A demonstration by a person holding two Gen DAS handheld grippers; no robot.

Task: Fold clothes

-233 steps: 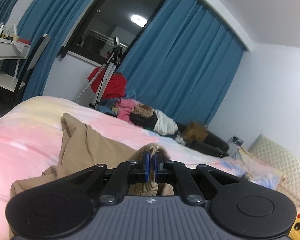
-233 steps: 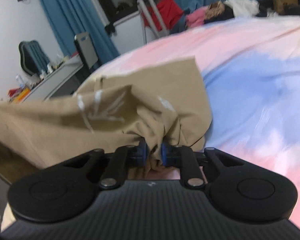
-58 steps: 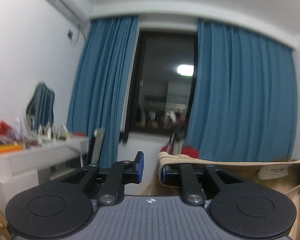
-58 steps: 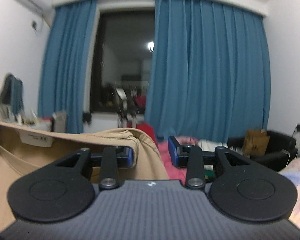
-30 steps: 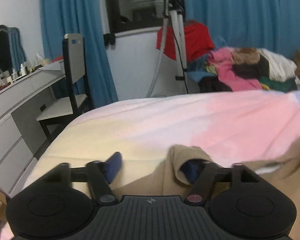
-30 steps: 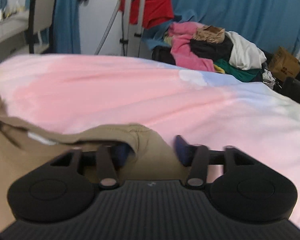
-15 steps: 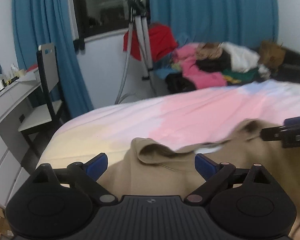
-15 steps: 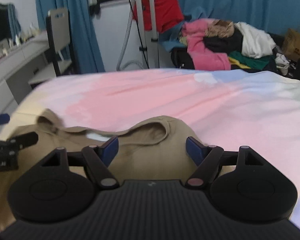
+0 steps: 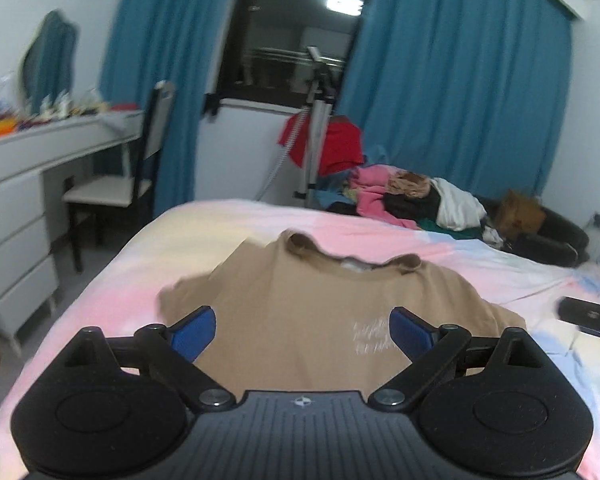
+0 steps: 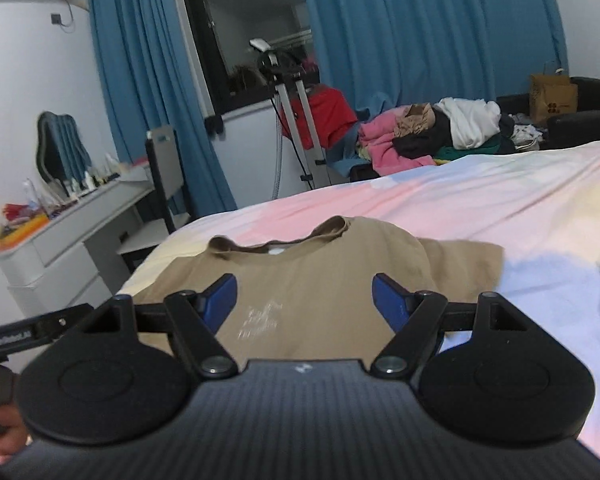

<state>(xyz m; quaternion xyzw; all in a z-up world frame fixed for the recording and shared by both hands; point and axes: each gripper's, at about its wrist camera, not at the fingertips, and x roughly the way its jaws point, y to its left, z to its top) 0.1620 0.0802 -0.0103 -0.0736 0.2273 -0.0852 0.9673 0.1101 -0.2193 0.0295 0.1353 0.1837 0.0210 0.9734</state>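
Your left tool (image 9: pixel 302 330) hangs wide open and empty above the tan shirt (image 9: pixel 300 304), which lies spread on the bed (image 9: pixel 228 224), collar at the far end. Your right tool (image 10: pixel 304 300) is likewise spread and empty. With the laying-out seemingly done, the next move is probably gripping a sleeve to fold inward.

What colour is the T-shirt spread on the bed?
Tan, with a small pale print on the chest; the T-shirt shows best in the left wrist view.

Shirt (image 9: pixel 300 312) print blurred, hem hidden.
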